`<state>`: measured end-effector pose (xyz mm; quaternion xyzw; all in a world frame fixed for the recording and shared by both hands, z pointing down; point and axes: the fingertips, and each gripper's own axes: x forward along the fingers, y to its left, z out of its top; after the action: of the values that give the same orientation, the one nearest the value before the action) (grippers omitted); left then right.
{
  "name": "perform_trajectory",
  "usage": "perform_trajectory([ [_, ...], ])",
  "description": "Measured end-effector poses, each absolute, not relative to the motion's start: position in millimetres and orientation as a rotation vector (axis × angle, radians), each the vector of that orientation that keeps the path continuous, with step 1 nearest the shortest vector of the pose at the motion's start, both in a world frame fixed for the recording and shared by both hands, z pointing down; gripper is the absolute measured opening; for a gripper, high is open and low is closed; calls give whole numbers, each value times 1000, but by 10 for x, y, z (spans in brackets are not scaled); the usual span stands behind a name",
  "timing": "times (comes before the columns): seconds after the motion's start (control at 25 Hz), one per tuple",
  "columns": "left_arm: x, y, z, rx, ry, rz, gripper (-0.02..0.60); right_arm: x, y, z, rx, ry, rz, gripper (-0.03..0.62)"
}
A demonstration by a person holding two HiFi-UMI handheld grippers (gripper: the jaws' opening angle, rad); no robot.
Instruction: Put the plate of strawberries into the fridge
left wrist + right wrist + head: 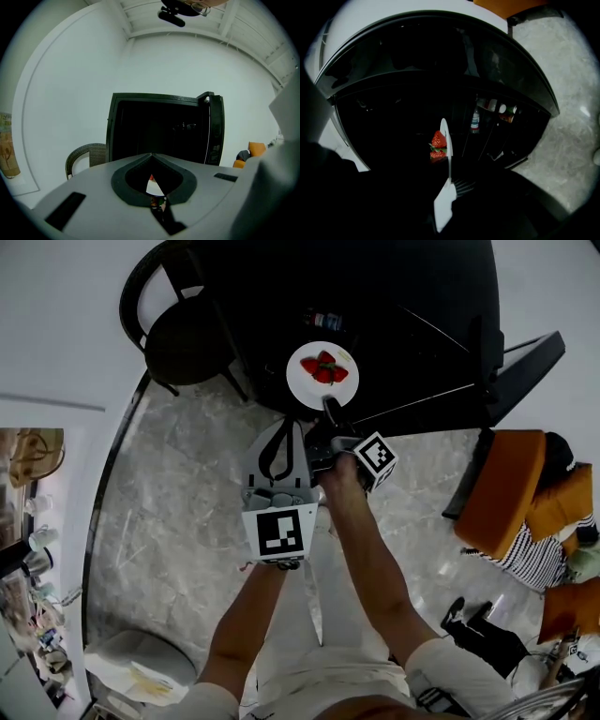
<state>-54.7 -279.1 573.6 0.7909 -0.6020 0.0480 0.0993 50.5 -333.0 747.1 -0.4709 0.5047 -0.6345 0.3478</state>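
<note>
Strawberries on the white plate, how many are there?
3 strawberries, bunched at the middle of the white plate: one on the left, one on the far side, one on the right. They overlap, so another may be hidden.

White plate (322, 390) of red strawberries (324, 368) held before the open fridge (403, 277)

Bright, even room light; fridge (393, 108) interior nearly black; fisheye-bent edges.

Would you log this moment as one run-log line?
right gripper: shut on plate rim | strawberries: on plate | plate: at open fridge | left gripper: shut, empty
</note>
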Motion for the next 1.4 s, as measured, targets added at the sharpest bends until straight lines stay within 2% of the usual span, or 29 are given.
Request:
perform_trajectory([
  [0.44, -496, -2856, 5752, 2348, -1771, 132, 0, 583, -3501, 7812, -1245, 1267, -1626, 20],
  [1.4, -329, -2842, 5746, 2377, -1720, 147, 0, 697, -3899, 7933, -1308, 1205, -1614, 20],
])
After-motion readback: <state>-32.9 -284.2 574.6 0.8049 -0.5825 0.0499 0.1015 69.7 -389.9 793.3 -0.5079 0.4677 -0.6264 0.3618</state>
